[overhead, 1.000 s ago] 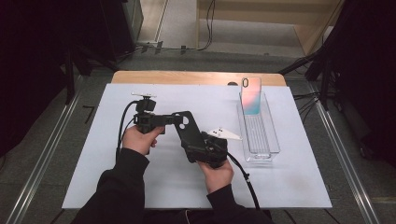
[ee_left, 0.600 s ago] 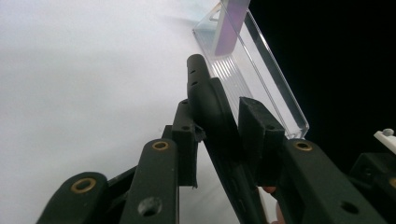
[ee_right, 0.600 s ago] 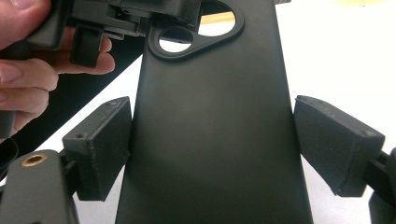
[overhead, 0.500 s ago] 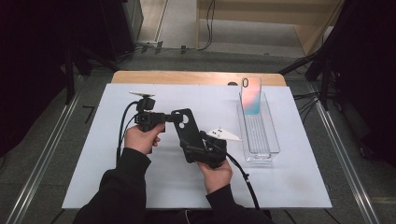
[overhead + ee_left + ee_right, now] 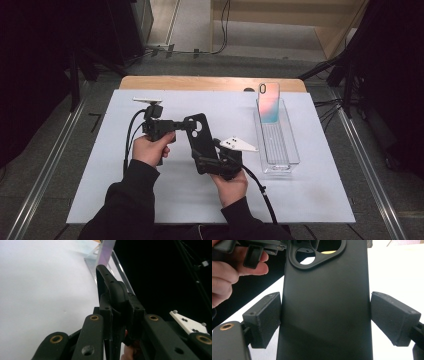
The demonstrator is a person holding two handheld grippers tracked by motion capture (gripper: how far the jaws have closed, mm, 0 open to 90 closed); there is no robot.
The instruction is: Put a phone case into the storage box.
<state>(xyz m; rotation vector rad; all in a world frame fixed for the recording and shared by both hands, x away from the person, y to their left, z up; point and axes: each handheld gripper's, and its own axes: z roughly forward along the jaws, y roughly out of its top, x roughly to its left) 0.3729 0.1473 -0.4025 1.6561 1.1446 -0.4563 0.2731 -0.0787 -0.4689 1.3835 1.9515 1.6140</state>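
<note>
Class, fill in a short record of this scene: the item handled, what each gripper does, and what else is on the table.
Item handled: black phone case, held over the white sheet
Left gripper: jaws have just been closing, now clamped on the case's camera-cutout end
Right gripper: pads against the case's long sides
Also there: clear tray, pastel phone upright at its far end

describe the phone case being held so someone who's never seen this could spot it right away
On the white mat covering the table, look left of the clear tray, between the two hand-held grippers. The black phone case is there, above the mat, with a camera cutout at its top. The pastel phone stands in the tray, ungripped.
</note>
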